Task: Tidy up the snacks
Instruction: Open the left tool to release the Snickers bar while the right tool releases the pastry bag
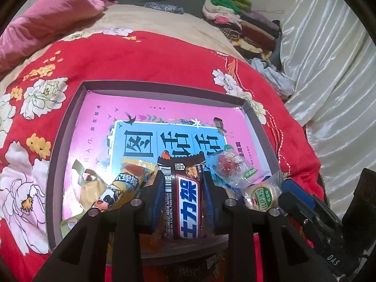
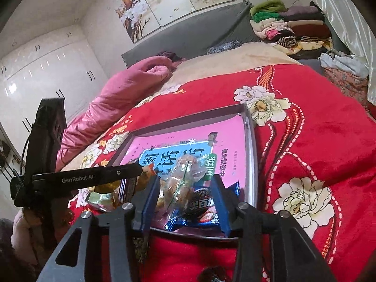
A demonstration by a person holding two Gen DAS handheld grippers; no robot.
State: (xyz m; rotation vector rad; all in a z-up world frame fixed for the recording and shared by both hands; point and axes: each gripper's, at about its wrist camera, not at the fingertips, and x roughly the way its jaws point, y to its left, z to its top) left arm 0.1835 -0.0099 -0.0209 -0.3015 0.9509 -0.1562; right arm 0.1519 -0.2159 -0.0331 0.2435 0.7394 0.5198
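A shallow grey tray (image 1: 162,85) with a pink book inside lies on the red flowered bedspread (image 1: 150,56). My left gripper (image 1: 182,178) is shut on a brown chocolate bar (image 1: 186,202) above the tray's near edge. A yellow cow-print snack (image 1: 119,185), a clear bag with a red sweet (image 1: 231,166) and a round green-labelled biscuit pack (image 1: 262,196) lie beside it. My right gripper (image 2: 185,183) stands around a blue biscuit pack (image 2: 202,208) and a clear bag of sweets (image 2: 185,171) in the tray (image 2: 249,127); its jaws are apart and I cannot tell whether they grip.
A pink quilt (image 2: 112,98) lies at the bed's left. Folded clothes (image 2: 289,28) are stacked at the head of the bed on the right. A cream satin curtain (image 1: 329,58) hangs to the right. White wardrobes (image 2: 42,68) stand at the left.
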